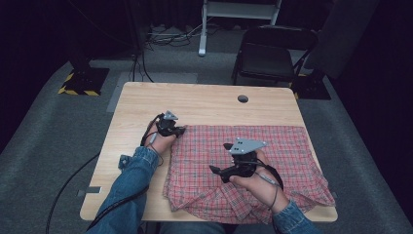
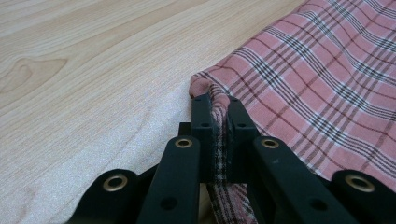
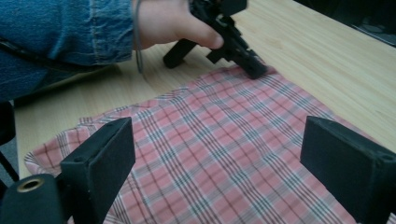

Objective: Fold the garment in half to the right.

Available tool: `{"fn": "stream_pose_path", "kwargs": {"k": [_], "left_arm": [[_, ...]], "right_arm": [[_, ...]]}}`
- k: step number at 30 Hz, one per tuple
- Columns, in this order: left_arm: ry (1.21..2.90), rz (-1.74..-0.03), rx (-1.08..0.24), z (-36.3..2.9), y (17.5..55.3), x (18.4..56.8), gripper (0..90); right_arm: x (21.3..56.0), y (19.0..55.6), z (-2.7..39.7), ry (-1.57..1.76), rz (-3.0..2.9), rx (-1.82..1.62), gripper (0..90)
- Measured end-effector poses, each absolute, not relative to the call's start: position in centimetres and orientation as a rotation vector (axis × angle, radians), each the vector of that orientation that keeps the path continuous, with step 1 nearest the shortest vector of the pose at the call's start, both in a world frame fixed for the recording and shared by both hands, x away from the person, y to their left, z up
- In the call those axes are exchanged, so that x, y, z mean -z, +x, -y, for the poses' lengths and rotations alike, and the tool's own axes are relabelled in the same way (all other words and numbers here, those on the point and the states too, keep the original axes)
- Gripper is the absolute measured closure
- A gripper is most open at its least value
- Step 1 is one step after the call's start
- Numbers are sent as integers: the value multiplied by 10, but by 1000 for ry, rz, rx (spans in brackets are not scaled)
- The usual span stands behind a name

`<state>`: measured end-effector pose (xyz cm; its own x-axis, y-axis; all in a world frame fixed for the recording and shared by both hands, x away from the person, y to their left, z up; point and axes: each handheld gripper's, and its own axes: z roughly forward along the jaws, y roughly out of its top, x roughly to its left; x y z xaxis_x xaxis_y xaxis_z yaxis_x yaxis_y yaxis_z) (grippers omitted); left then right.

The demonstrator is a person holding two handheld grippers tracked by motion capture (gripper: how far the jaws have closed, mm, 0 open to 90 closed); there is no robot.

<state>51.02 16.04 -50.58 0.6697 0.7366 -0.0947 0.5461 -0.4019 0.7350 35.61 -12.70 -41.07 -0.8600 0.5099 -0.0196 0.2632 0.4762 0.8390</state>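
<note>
We see the plaid shirt (image 1: 243, 165) spread flat on the tabletop (image 1: 204, 105). Our left tongs (image 2: 217, 105) pinch its far left corner tight; our right tongs (image 3: 219, 158) hover wide apart above its middle, holding nothing.

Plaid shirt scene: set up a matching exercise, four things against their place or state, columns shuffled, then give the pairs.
Things:
1. left gripper
2. right gripper
3. plaid shirt
4. round hole in the table

Places or states:
A. spread flat on the wooden table
B. jaws wide apart above the cloth, nothing between them
C. near the far edge, beyond the cloth
D. clamped on the cloth's far left corner

Pairs: 1-D, 2-B, 3-A, 4-C
</note>
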Motion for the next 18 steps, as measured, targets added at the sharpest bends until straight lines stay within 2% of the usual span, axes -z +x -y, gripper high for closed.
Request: {"fn": "stream_pose_path", "kwargs": {"k": [18], "left_arm": [[2102, -990, -302, -161, 511, 506, 845]], "right_arm": [[436, 351, 87, 612, -2498, -1342, 108]]}}
